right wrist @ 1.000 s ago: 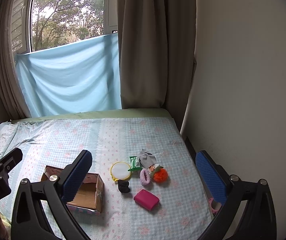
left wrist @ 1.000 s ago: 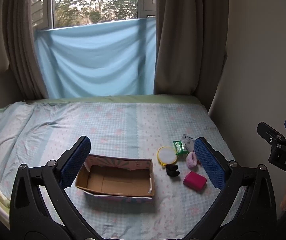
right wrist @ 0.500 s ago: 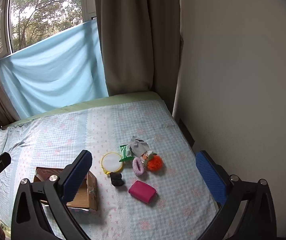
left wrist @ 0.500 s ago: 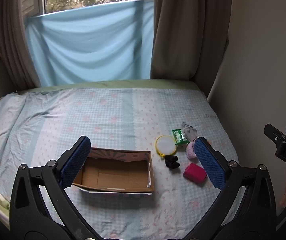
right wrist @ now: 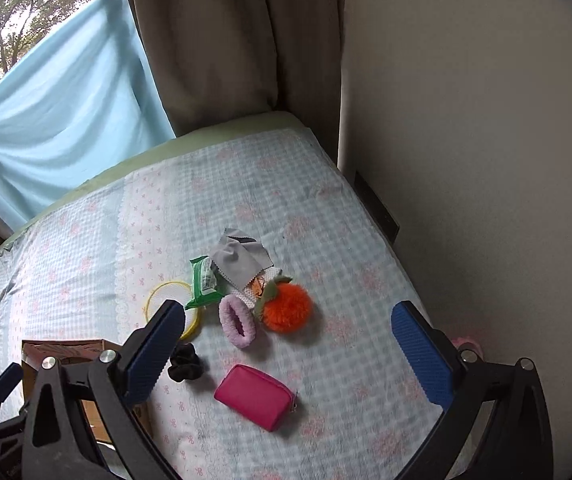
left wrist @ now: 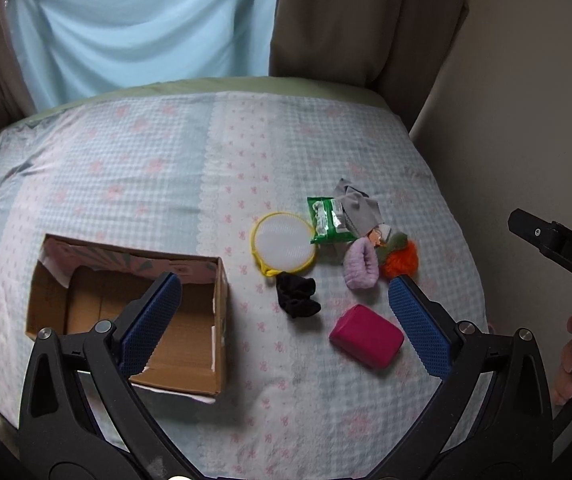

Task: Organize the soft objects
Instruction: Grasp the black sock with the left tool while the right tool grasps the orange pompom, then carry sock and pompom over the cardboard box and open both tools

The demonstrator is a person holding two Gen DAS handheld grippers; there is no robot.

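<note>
Left wrist view: the left gripper (left wrist: 284, 312) hangs above the bed (left wrist: 134, 168) with its jaws released wide and nothing between them. Under its left finger sits an open cardboard box (left wrist: 218, 320), seemingly with nothing in it, on the checked bedspread. To the right of the box the soft things lie in a loose cluster: a black scrunchie (left wrist: 297, 299) nearest the box, a magenta pouch (left wrist: 366, 336) near and right of it, a yellow-rimmed round pad (left wrist: 284, 242) farther off, a green wipes packet (left wrist: 328, 219) overlapping that pad's right edge, a grey cloth (left wrist: 356, 206) touching the packet on its far right, a lilac scrunchie (left wrist: 360, 263) and an orange pompom (left wrist: 400, 260) side by side. At the right edge the right gripper's (left wrist: 558, 248) black body shows, held by a hand (left wrist: 568, 368); its jaws cannot be judged here.

Right wrist view: the right gripper (right wrist: 288, 346) hovers over the same cluster, jaws spread apart and holding nothing. The magenta pouch (right wrist: 256, 396) lies nearest, between the fingers; the black scrunchie (right wrist: 184, 362) is just right of the left finger. Farther are the lilac scrunchie (right wrist: 238, 322) and orange pompom (right wrist: 288, 308), touching, then the green wipes packet (right wrist: 204, 280) and grey cloth (right wrist: 240, 258). The round pad (right wrist: 166, 300) is partly behind the left finger, and the cardboard box (right wrist: 66, 354) sits at near left
</note>
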